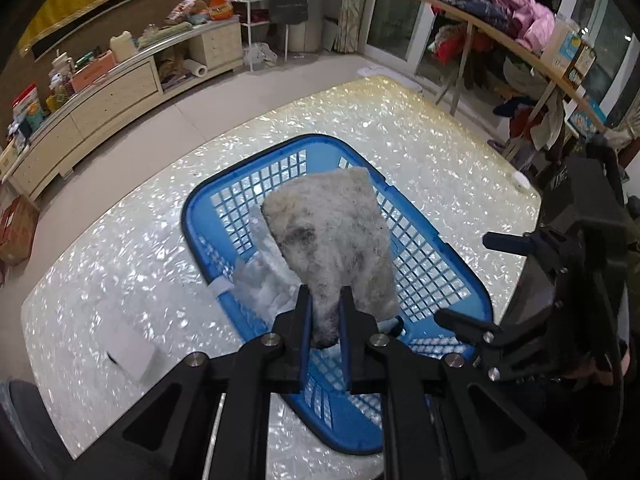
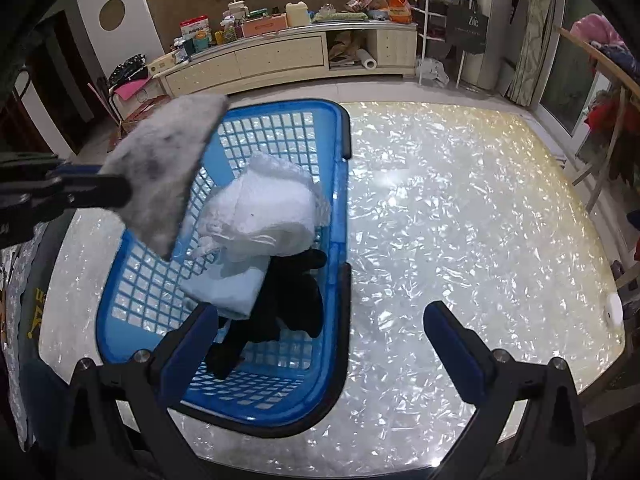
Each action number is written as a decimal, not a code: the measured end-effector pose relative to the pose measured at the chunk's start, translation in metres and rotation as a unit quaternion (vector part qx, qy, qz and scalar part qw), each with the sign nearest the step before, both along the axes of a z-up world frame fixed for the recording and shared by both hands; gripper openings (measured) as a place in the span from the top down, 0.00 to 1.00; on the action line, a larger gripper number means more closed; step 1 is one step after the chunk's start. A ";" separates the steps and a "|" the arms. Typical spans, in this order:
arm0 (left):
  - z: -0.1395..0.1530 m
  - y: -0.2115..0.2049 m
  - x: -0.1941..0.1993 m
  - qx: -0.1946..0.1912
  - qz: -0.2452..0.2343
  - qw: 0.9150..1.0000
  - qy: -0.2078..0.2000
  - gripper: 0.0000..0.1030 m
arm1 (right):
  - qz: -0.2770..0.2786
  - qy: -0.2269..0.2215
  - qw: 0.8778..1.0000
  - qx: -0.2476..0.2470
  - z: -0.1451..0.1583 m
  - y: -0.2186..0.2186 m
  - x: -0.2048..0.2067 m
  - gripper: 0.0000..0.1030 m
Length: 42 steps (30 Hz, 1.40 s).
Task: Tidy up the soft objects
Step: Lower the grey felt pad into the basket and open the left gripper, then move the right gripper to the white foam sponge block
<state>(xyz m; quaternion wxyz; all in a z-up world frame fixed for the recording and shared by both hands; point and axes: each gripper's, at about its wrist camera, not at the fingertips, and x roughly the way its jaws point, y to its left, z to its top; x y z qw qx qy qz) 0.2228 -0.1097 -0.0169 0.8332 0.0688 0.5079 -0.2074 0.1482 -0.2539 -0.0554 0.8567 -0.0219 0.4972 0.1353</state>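
A grey fuzzy cloth (image 1: pixel 332 232) hangs over the blue plastic basket (image 1: pixel 191 220), pinched at its lower end by my left gripper (image 1: pixel 325 296), which is shut on it. In the right wrist view the same cloth (image 2: pixel 160 172) dangles at the left above the basket (image 2: pixel 341 148), held by the left gripper (image 2: pixel 92 192). Inside the basket lie a white bundle (image 2: pixel 268 216), a pale blue folded cloth (image 2: pixel 228 292) and a black garment (image 2: pixel 292 312). My right gripper (image 2: pixel 316 320) stands open and holds nothing, its left finger over the basket's near end. It also shows at the right as the right gripper (image 1: pixel 484 280).
The basket sits on a shimmering pearl-white table (image 2: pixel 460 220). A white card (image 1: pixel 132 354) lies near its front left and a small white round object (image 2: pixel 614 310) near the right edge. A long cabinet (image 2: pixel 280 56) and a clothes-laden rack (image 1: pixel 500 12) stand beyond.
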 end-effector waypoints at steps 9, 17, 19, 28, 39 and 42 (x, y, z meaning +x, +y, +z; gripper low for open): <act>-0.041 -0.023 0.047 0.036 -0.017 0.999 0.033 0.90 | 0.001 0.013 1.000 0.013 -0.014 -0.007 0.013 0.00; -0.077 -0.039 0.072 0.084 -0.018 0.995 0.055 0.90 | -0.002 0.023 1.000 0.021 -0.019 -0.015 0.020 0.00; -0.082 -0.040 0.074 0.088 -0.017 0.994 0.058 0.90 | -0.002 0.024 0.999 0.023 -0.020 -0.016 0.021 0.00; -0.089 -0.039 0.085 0.094 -0.002 0.994 0.064 0.85 | 0.000 0.023 0.999 0.032 -0.020 -0.018 0.020 0.00; -0.052 -0.024 0.055 0.099 0.016 0.995 0.018 0.39 | 0.003 0.006 1.000 0.028 0.003 -0.019 0.006 0.00; -0.033 -0.019 0.036 0.105 0.018 0.994 -0.007 0.28 | 0.006 0.001 1.000 0.027 0.009 -0.016 0.000 0.00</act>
